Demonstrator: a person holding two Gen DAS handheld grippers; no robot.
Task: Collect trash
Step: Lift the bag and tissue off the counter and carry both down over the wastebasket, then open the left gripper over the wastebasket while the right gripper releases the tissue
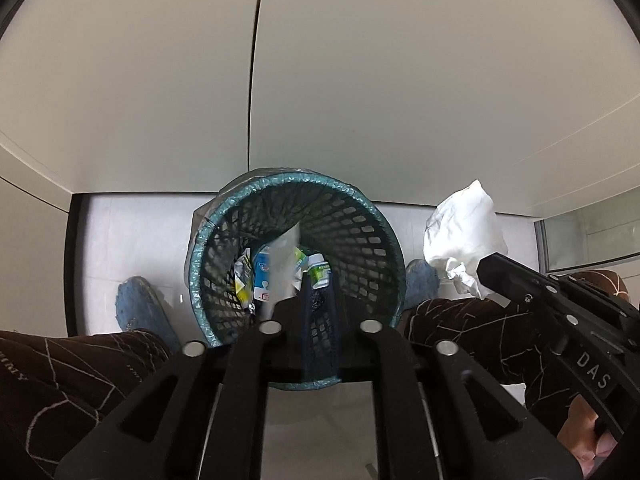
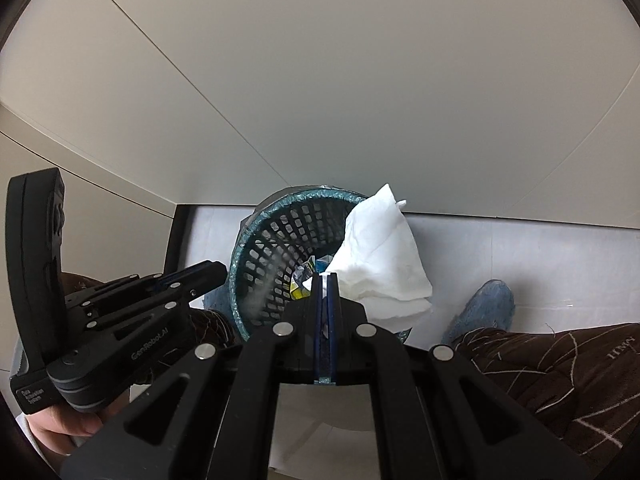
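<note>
white floor (image 1: 132, 240) under basket (image 1: 360, 216), right gripper (image 2: 326, 280) pinching tissue (image 2: 384, 256)

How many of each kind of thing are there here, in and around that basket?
Basket: 1
Tissue: 1
Carton: 1
Bottle: 1
Wrapper: 1
Blurred pale scrap: 1
Shoe covers: 2
Grippers: 2, left gripper and right gripper
Total: 10
</note>
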